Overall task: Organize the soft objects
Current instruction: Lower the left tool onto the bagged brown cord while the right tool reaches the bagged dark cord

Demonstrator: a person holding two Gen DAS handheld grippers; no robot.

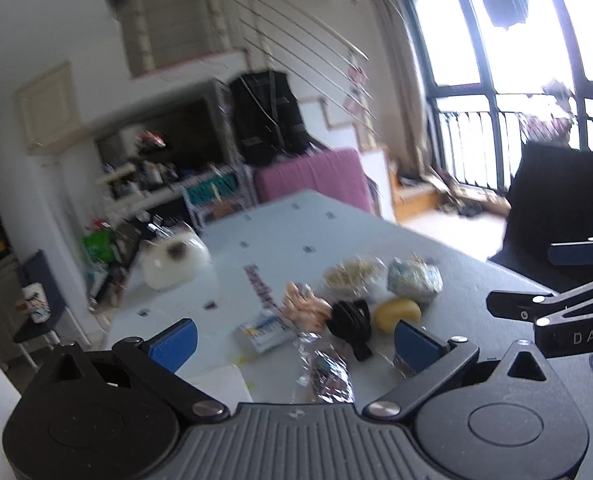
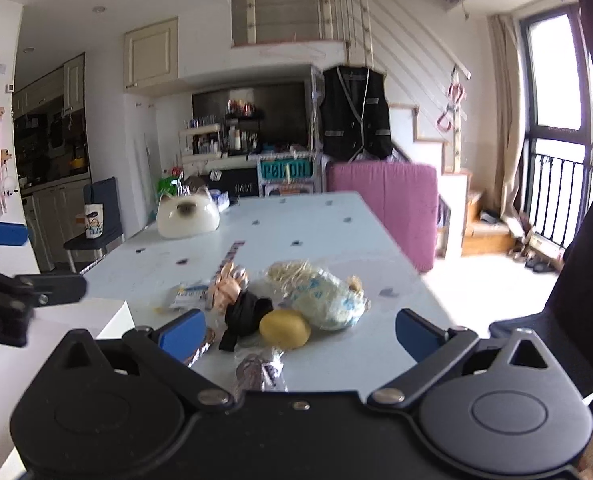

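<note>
A cluster of soft items lies on the pale blue table (image 2: 316, 232): a yellow sponge-like lump (image 2: 284, 329), a black fabric piece (image 2: 244, 316), a pale patterned bundle (image 2: 328, 300), a peach cloth (image 2: 228, 288), a blue-white packet (image 2: 188, 294) and foil-wrapped snacks (image 2: 260, 368). The same cluster shows in the left wrist view, with the yellow lump (image 1: 397, 314) and black fabric (image 1: 350, 320). My left gripper (image 1: 294, 340) is open and empty above the near table edge. My right gripper (image 2: 300, 334) is open and empty, just short of the cluster.
A white cat-shaped container (image 2: 187, 216) stands at the table's far left. A white box (image 1: 220, 384) sits at the near left edge. A pink mattress (image 2: 384, 204) leans beyond the table. A dark chair (image 2: 576, 300) stands at the right.
</note>
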